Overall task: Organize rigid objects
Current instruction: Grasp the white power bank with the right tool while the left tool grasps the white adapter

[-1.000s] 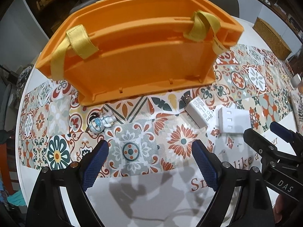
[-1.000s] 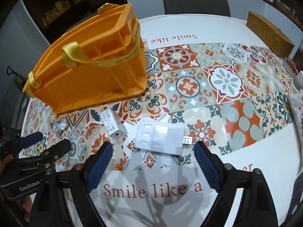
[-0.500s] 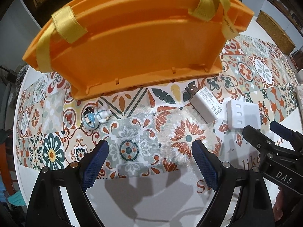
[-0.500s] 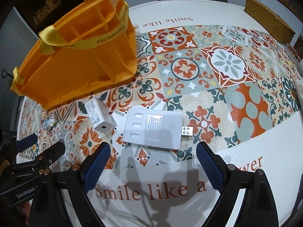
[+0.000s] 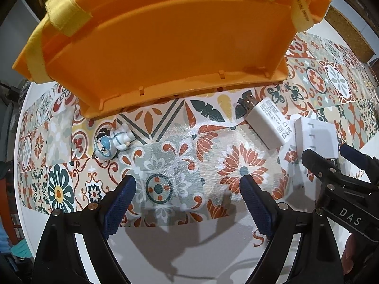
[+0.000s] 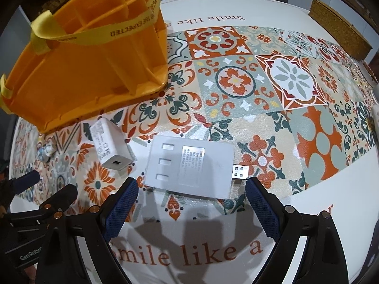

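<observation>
Orange plastic, the caddy point(image 5: 165, 47) stands on the patterned mat point(image 6: 272, 90) at its far-left part, with the figurine point(image 5: 111, 139) and charger point(image 6: 111, 146) lying just off its near edge. The left gripper point(image 5: 187, 198) hangs open and empty over bare mat between those two. The right gripper point(image 6: 191, 203), also open and empty, hovers just short of the white hub point(image 6: 189, 165), whose USB plug point(image 6: 240, 171) juts right toward clear mat.
</observation>
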{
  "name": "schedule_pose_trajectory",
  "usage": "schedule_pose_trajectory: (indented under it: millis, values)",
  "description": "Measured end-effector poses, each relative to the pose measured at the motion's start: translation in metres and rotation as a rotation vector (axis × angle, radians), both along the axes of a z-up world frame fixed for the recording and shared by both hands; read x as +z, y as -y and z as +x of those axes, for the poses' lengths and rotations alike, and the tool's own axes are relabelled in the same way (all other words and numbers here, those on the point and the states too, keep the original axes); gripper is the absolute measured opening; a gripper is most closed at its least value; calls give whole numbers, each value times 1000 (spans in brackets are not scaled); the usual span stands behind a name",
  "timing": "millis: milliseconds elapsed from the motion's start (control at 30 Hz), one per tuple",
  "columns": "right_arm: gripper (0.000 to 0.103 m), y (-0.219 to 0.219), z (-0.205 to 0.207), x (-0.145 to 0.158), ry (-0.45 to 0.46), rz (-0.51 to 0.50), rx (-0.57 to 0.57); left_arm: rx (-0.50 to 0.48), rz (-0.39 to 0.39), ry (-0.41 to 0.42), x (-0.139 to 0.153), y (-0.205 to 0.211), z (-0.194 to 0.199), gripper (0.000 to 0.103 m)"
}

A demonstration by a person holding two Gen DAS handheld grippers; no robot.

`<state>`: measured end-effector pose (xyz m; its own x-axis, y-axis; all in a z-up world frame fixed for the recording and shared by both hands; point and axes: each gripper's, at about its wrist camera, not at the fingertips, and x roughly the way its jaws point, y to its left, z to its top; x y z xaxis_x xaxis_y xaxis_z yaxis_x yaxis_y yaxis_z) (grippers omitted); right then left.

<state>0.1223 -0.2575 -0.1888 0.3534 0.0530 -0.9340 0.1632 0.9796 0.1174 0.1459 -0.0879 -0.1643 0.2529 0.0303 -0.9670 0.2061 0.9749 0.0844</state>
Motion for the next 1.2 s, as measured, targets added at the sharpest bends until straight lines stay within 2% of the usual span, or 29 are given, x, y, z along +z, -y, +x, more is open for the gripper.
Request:
schedule_pose_trajectory:
  millis: [500,767,900,1200]
  values:
    - [92,-7,16,-14,-15,-65,0,-5,-3,-7,-12,-6,5,90]
    - [91,-6,8,-9,-15,-66,-1,-27,-19,4,-9,2,3,90]
    - [91,-1,-1,-1,-7,-66,-7,-54,-45,15,-4,6,1,90]
    - [91,13,-18,17,18,-38,-65,-178,-63,49,2,21,5,90]
